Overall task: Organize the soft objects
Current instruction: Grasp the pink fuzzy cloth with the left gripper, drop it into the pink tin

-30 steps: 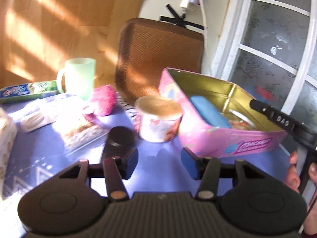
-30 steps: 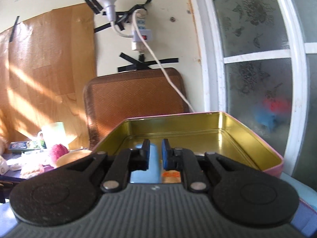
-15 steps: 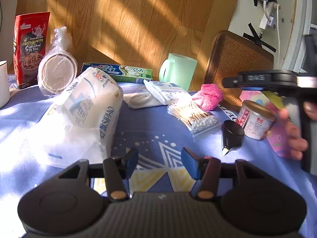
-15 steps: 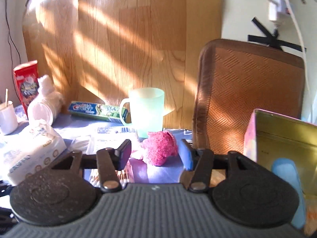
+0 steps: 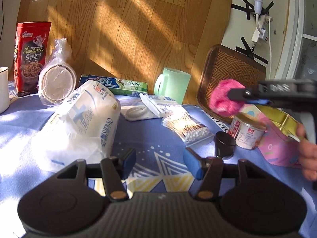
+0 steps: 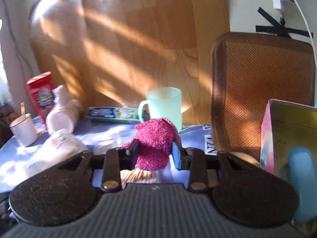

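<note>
My right gripper [image 6: 155, 154] is shut on a fuzzy pink sock [image 6: 155, 138] and holds it above the blue tablecloth; the left wrist view shows the pink sock [image 5: 221, 99] lifted in the air by the right gripper [image 5: 237, 97]. A pink tin [image 6: 285, 138] with a gold inside stands at the right and holds a blue soft thing [image 6: 301, 182]; the pink tin [image 5: 277, 138] also shows in the left wrist view. My left gripper [image 5: 159, 163] is open and empty, low over the cloth, near a white tissue pack [image 5: 83, 123].
On the tablecloth [image 5: 148, 138] lie a cotton swab pack [image 5: 186, 129], a small jar [image 5: 247, 132], a black cap [image 5: 224, 143], a green mug [image 5: 172, 85], a toothpaste box [image 5: 113, 83], a red snack box [image 5: 29, 55] and a brown woven tray [image 5: 231, 75] leaning on the wall.
My right gripper closed on the pink sock and lifted it off the table. My left gripper has moved only slightly and stayed open.
</note>
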`<state>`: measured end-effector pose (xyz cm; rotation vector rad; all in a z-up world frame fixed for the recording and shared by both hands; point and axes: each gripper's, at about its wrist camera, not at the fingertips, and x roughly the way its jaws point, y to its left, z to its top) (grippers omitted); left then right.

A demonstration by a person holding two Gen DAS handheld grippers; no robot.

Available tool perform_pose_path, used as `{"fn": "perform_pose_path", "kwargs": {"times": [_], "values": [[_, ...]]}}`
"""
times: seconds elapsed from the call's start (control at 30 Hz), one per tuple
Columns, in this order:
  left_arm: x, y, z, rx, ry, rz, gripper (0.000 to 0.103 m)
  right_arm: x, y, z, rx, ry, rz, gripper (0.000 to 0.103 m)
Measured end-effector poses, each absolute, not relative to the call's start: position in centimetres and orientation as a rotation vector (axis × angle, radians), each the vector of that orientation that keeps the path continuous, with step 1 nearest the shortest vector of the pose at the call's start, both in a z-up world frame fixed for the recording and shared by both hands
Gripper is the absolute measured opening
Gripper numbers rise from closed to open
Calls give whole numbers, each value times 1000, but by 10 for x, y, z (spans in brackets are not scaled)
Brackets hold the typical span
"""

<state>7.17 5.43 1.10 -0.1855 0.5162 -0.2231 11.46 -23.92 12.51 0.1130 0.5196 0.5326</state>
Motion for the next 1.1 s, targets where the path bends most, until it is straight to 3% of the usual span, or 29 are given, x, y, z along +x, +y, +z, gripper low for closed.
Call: {"fn": "perform_pose_path", "kwargs": {"times": [0.23, 0.43, 0.6, 0.67, 0.7, 0.73, 0.93, 1.1], "values": [[73, 44, 12, -246, 588, -366, 54, 31, -286, 80, 124, 629, 571, 39], [66, -7, 18, -265, 682, -558, 54, 21, -294, 60, 183, 649, 572, 50], [64, -45, 19, -195, 699, -607, 53, 19, -286, 53, 137, 633, 574, 52], [66, -53, 25, -207, 699, -625, 46, 20, -287, 54, 129, 623, 554, 39], [67, -56, 30, -211, 694, -646, 46, 18, -293, 55, 133, 610, 553, 23], [67, -61, 36, -204, 684, -660, 46, 15, -299, 58, 142, 581, 545, 20], [77, -112, 81, -108, 559, -753, 47, 17, -332, 82, 123, 388, 378, 20], [106, -165, 90, -39, 531, -755, 49, 56, -366, 93, 160, 392, 259, 20]]}}
